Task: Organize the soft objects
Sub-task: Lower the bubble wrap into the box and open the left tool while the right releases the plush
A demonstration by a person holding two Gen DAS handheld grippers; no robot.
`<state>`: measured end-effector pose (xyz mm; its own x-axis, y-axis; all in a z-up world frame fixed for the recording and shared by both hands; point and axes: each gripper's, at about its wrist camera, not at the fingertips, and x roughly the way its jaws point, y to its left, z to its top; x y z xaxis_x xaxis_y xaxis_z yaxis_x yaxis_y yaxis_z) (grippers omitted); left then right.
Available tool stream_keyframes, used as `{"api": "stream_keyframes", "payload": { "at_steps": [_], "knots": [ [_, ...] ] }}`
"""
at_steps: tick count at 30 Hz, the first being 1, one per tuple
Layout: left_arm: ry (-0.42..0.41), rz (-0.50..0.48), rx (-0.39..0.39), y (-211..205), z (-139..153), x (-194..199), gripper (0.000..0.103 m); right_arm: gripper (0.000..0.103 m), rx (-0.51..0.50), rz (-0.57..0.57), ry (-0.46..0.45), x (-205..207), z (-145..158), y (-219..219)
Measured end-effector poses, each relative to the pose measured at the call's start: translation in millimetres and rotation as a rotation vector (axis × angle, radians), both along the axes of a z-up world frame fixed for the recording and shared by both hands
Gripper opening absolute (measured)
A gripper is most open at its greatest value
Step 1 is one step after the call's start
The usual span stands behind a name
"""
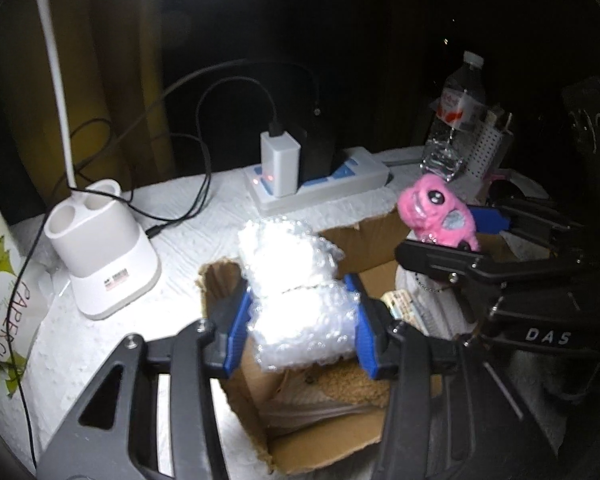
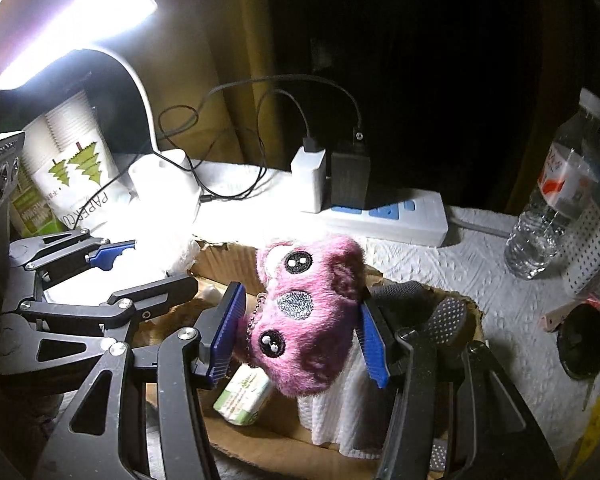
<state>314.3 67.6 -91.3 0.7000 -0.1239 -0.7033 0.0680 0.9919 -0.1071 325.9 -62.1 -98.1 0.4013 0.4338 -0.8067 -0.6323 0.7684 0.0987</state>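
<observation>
My left gripper (image 1: 298,328) is shut on a wad of clear bubble wrap (image 1: 296,292) and holds it over the open cardboard box (image 1: 328,440). My right gripper (image 2: 300,340) is shut on a pink plush toy (image 2: 308,316) with a bead chain, above the same box (image 2: 228,254). In the left wrist view the pink plush toy (image 1: 436,212) and the right gripper (image 1: 464,240) are at the right. In the right wrist view the left gripper (image 2: 140,264) is at the left with the bubble wrap (image 2: 160,256). Inside the box lie a white folded cloth (image 2: 340,412) and a small green-white packet (image 2: 244,398).
A white desk lamp base (image 1: 104,248) stands at the left, its lit head (image 2: 72,28) overhead. A power strip (image 1: 324,184) with chargers and cables sits behind the box. A water bottle (image 2: 556,208), a perforated white holder (image 1: 488,148) and a paper cup sleeve (image 2: 76,176) stand around.
</observation>
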Motion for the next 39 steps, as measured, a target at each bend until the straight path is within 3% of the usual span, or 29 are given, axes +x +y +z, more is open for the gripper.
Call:
{"api": "stream_keyframes", "payload": {
  "at_steps": [12,30,34,39],
  "knots": [
    [0.064,-0.011,-0.024,1,-22,15,0.046,0.056,-0.023,-0.001,0.05,11,-27,3],
    [0.073,-0.006,0.01,-4,-26,21,0.053,0.057,-0.028,-0.021,0.091,15,-42,1],
    [0.066,0.014,0.032,-4,-22,17,0.066,0.062,-0.037,-0.026,0.082,13,-38,1],
    [0.06,0.02,0.033,-3,-15,9,0.071,0.071,-0.046,-0.04,0.055,8,-28,-2]
  ]
}}
